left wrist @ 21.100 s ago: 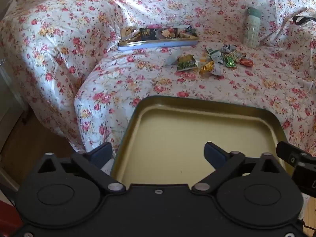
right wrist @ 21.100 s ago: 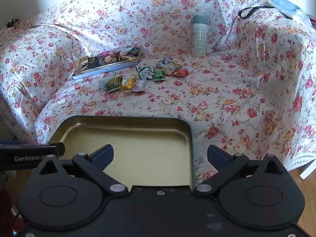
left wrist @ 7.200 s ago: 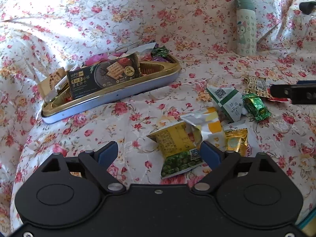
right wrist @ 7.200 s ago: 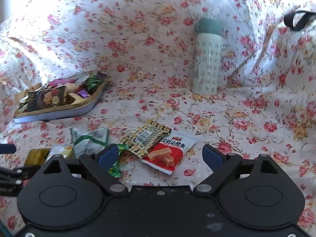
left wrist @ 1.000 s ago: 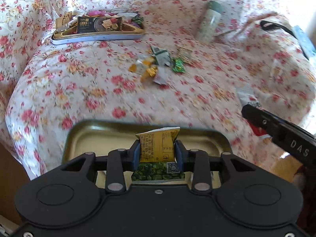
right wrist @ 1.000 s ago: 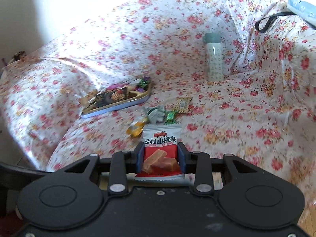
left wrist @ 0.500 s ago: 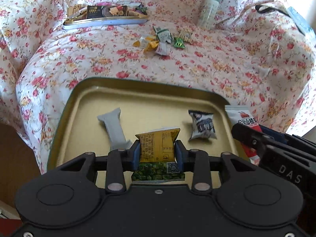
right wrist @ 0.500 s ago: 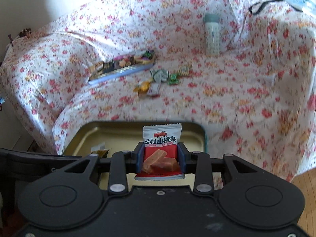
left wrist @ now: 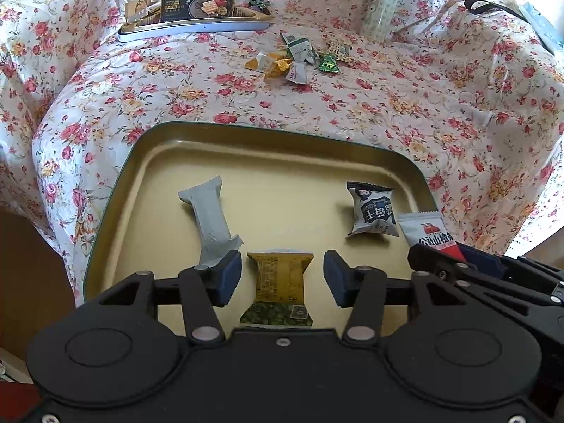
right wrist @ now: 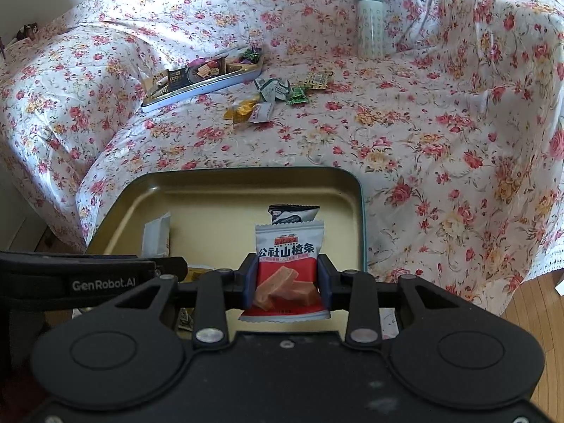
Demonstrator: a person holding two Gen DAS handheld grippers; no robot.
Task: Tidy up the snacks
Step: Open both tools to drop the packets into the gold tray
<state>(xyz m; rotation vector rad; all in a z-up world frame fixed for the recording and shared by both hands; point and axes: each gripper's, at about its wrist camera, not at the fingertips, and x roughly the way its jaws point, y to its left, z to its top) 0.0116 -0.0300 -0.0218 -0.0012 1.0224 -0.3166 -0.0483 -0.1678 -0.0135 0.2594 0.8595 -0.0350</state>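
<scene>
Opening our left gripper [left wrist: 282,278] over the gold tray [left wrist: 116,190], we let go of the yellow-and-green snack packet [left wrist: 278,287]: half a second ago the blue pads pinched it, and now they stand clear on both sides while the packet lies on the tray floor at the lower centre of the left wrist frame. That makes a third snack delivered, beside the grey wrapped bar [left wrist: 210,216] to its left and the dark-and-white packet [left wrist: 373,213] toward the right of the frame.

Our right gripper [right wrist: 286,280] remains clamped on the red-and-white hawthorn packet [right wrist: 288,264], which stands upright between the pads at the centre of the right wrist frame, over the tray's right part. A second ago that view showed only the sofa behind the packet; now the tray [right wrist: 352,190] fills the lower middle, so we have carried it into place for its own release. We judge that release to be the next step.

More snacks wait on the floral sofa cover [left wrist: 440,105]: a loose cluster of wrappers [left wrist: 294,61] at the upper centre of the left wrist frame, near the long tin of sweets [left wrist: 197,23] at the upper left. A pale bottle [left wrist: 379,3] stands at the upper right. We judge the sorting well under way, yet far from finished.
</scene>
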